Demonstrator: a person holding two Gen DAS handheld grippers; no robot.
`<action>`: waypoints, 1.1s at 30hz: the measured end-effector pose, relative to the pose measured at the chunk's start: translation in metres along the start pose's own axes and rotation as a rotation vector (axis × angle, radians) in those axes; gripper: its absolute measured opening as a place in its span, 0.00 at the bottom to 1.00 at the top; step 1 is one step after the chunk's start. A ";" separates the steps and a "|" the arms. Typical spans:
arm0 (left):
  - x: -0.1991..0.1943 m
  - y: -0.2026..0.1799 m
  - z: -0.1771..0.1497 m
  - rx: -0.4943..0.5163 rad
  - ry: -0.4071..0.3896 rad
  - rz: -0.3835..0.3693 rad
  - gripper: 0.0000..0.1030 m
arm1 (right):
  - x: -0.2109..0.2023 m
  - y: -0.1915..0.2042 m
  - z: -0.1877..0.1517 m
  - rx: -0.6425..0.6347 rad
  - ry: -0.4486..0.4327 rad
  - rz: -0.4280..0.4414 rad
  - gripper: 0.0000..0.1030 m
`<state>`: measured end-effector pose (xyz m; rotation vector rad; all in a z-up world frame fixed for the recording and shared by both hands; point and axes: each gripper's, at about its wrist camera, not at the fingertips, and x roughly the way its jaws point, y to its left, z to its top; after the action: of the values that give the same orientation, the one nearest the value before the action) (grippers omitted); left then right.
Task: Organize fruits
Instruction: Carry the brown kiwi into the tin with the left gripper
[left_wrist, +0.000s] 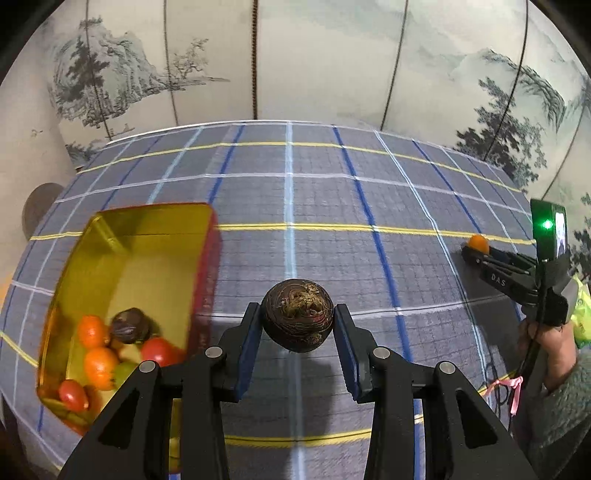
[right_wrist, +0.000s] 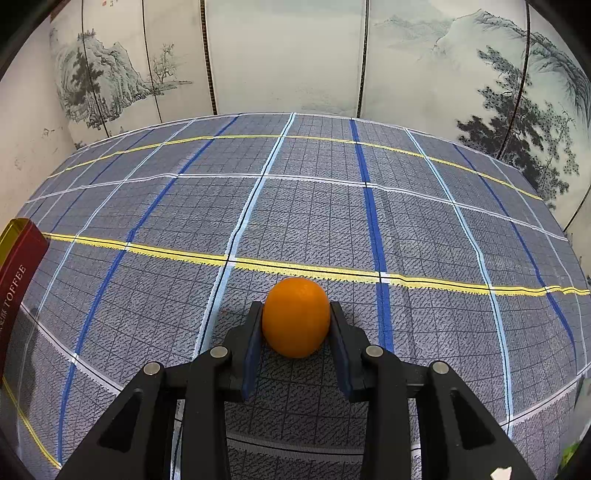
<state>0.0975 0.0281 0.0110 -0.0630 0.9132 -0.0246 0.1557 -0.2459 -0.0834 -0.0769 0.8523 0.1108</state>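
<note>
My left gripper (left_wrist: 297, 325) is shut on a dark brown wrinkled fruit (left_wrist: 297, 314), held above the checked cloth just right of the gold tin (left_wrist: 155, 236). Inside the tin lie several fruits: oranges (left_wrist: 96, 363), a red one (left_wrist: 159, 350), another dark brown one (left_wrist: 130, 326) and green ones. My right gripper (right_wrist: 296, 325) is shut on an orange (right_wrist: 296, 317), low over the cloth. In the left wrist view that right gripper (left_wrist: 472, 249) shows at the far right with its orange (left_wrist: 478, 242) and a person's hand (left_wrist: 546, 339) on the handle.
A blue-grey checked tablecloth (right_wrist: 314, 206) covers the table. A painted folding screen (right_wrist: 288, 55) stands close behind the table's far edge. The tin's red side (right_wrist: 18, 266) shows at the left edge of the right wrist view. A pink ribbon (left_wrist: 511, 386) lies near the person's sleeve.
</note>
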 end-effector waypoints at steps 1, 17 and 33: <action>-0.003 0.006 0.000 -0.007 -0.002 0.007 0.39 | 0.000 0.000 0.000 0.000 0.000 0.000 0.31; -0.022 0.116 -0.003 -0.153 -0.010 0.157 0.39 | 0.000 0.000 0.000 0.000 0.000 0.000 0.31; -0.009 0.168 -0.026 -0.201 0.041 0.178 0.39 | 0.000 -0.001 0.001 -0.002 0.001 -0.003 0.31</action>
<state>0.0703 0.1947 -0.0083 -0.1683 0.9571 0.2323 0.1563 -0.2467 -0.0832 -0.0796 0.8528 0.1089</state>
